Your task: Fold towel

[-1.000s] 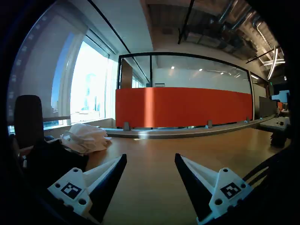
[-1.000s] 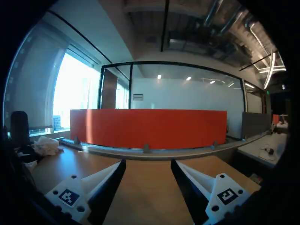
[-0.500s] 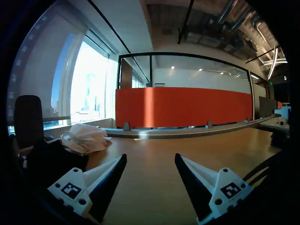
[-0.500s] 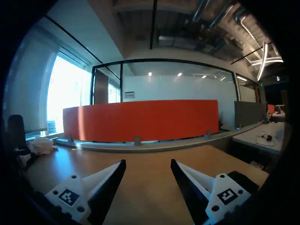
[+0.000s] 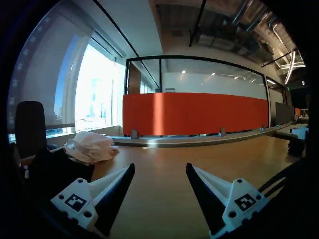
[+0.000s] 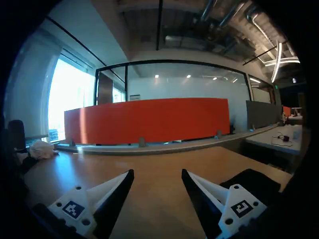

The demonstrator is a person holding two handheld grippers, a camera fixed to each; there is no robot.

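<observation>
We hold the left gripper [image 5: 159, 169] and right gripper [image 6: 157, 175] with fingers wide, gripping nothing, above the wooden table [image 5: 167, 159]. The crumpled white towel [image 5: 91, 145] lies far left, near the window [image 5: 93, 97].

I read this as an open-plan office. A long wooden tabletop [image 5: 159, 187] runs to an orange divider [image 5: 195, 113], with a glass-walled room [image 5: 211, 75] behind it. Tall windows [image 5: 93, 95] stand at the left, with a dark chair [image 5: 30, 127] near them. In the right gripper view, more desks [image 6: 275, 139] sit to the right under exposed pipes [image 6: 223, 16] and strip lights [image 6: 278, 59].
</observation>
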